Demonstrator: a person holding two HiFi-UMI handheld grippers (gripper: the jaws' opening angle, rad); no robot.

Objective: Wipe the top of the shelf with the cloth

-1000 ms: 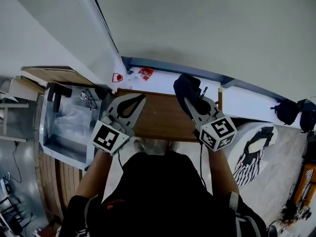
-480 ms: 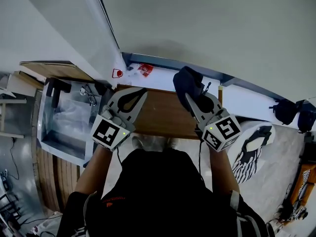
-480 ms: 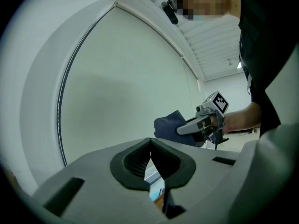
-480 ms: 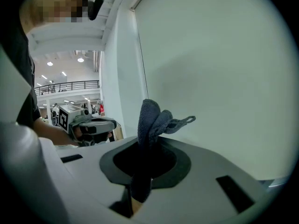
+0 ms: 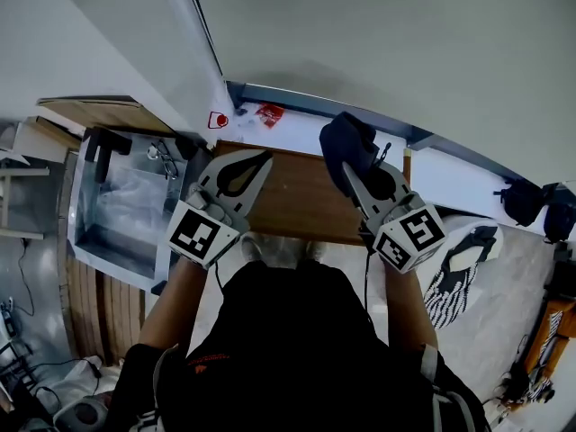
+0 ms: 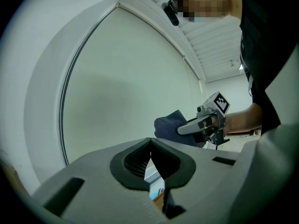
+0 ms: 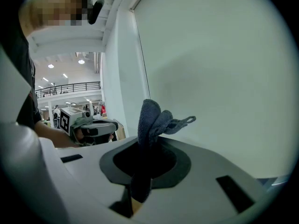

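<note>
The right hand-held gripper (image 5: 356,171) is clenched on the cloth (image 5: 346,144). A dark blue fold is pinched between the jaws and the bunched remainder projects past the tips (image 7: 152,120), which presents loose fabric as the wiping face. In the head view the cloth sits over the far right corner of the shelf (image 5: 301,207), at its far edge. Contact with the wooden top cannot be confirmed. This looks like a start position for a pass along the far edge. The left hand-held gripper (image 5: 260,159) is clenched on nothing, its tips meeting (image 6: 150,142), and is held over the near left part of the shelf, apparently on standby. The wall (image 5: 378,43) rises just behind the far edge and limits forward travel. A red scrap (image 5: 268,112) lies on the white ledge (image 5: 297,133) behind the shelf. An open bin (image 5: 92,241) adjoins the left edge. Nothing rests on the shelf top.
</note>
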